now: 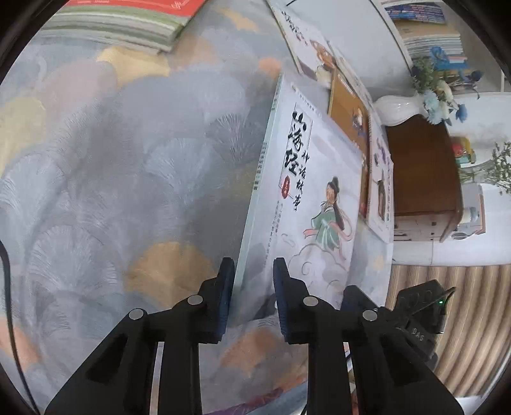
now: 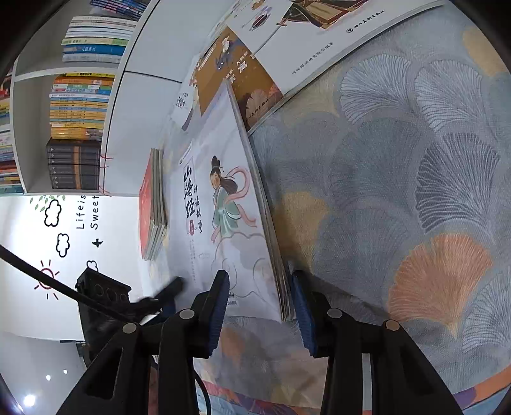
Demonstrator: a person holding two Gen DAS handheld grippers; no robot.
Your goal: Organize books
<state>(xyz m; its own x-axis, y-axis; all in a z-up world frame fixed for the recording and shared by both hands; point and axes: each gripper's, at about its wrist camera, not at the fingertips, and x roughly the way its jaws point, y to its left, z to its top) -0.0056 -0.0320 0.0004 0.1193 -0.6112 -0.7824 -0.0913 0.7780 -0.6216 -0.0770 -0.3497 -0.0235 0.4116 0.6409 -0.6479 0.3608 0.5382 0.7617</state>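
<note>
A white book [image 1: 306,198] whose cover shows a figure in a green robe is held between both grippers, tilted up off the patterned tablecloth [image 1: 127,175]. My left gripper [image 1: 254,274] straddles the book's spine corner, one blue pad behind it and one on the cover, shut on it. In the right wrist view the same book [image 2: 223,223] shows its layered page edge. My right gripper [image 2: 260,281] clamps that edge near the corner, one pad on the cover and one on the underside. The black body of the left gripper [image 2: 105,297] shows at the lower left there.
A red-covered stack of books [image 1: 127,19] lies at the far side of the cloth. An orange-brown book [image 1: 348,111] and white illustrated books [image 1: 306,41] lie beyond the held one. A white vase with blue flowers [image 1: 399,108] stands past the table edge. Filled bookshelves [image 2: 76,105] line the wall.
</note>
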